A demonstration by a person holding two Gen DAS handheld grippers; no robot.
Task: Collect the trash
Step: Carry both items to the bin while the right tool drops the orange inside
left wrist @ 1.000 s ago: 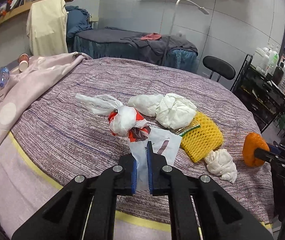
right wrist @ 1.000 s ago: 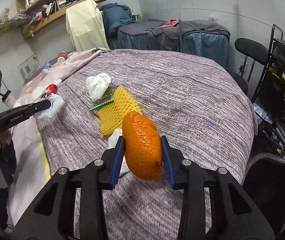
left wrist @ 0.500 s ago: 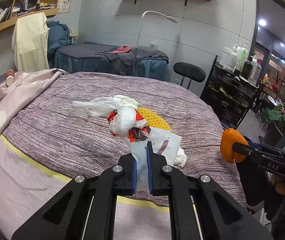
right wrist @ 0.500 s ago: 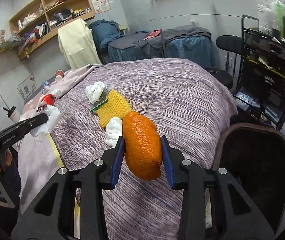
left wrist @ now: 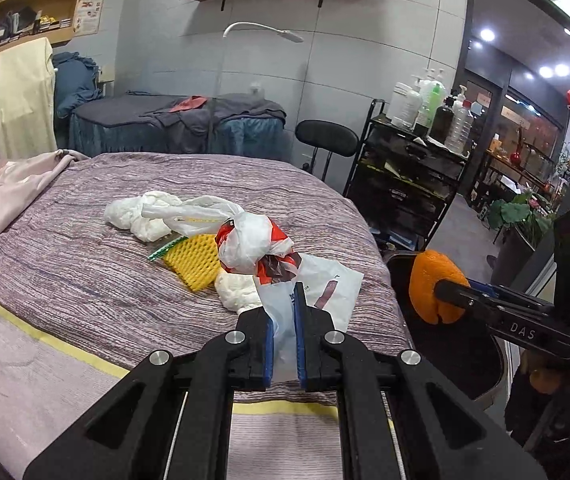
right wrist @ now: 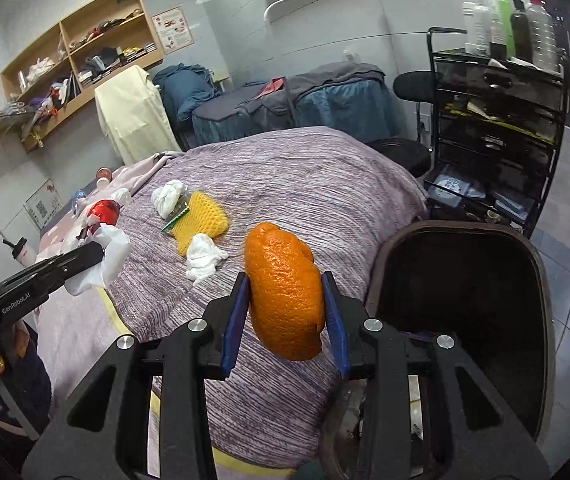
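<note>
Orange peel (right wrist: 285, 296) sits clamped in right jaws; left jaws pinch plastic bag (left wrist: 281, 300).

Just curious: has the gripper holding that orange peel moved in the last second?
Yes. The right gripper carried the orange peel off the bed toward the dark bin.

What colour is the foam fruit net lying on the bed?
Yellow; the foam fruit net shows best in the right wrist view.
</note>
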